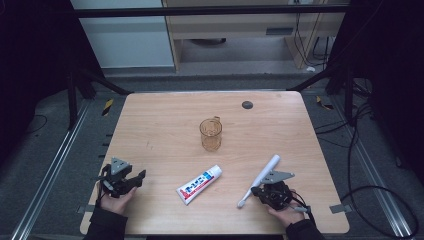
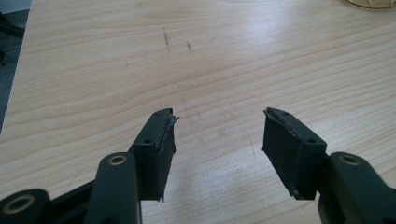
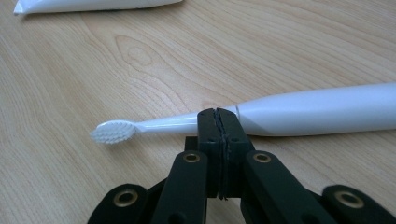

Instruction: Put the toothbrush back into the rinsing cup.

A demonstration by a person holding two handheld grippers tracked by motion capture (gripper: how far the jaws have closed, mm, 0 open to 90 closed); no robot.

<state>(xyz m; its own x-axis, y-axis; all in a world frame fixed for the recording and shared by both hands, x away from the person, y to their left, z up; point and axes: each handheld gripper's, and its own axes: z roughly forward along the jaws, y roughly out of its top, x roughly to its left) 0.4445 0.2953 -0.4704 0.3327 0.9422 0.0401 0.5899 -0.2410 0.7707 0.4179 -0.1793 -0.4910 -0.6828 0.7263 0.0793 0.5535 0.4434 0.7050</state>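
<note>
A white electric toothbrush (image 1: 261,176) lies on the wooden table (image 1: 165,120) at the front right, bristles toward the front edge. My right gripper (image 1: 256,189) is shut, its jaws pressed flat together with nothing between them. In the right gripper view its tips (image 3: 218,114) sit just in front of the toothbrush (image 3: 317,112) where the thin neck meets the handle. A white toothpaste tube (image 1: 200,184) lies at the front middle. My left gripper (image 1: 139,179) rests at the front left, open; in the left gripper view bare wood shows between its jaws (image 2: 217,123).
A clear amber cup (image 1: 211,134) with a handle stands upright in the middle of the table. A small black round disc (image 1: 247,104) sits near the far edge. The toothpaste tube's edge (image 3: 93,4) shows beyond the toothbrush in the right gripper view.
</note>
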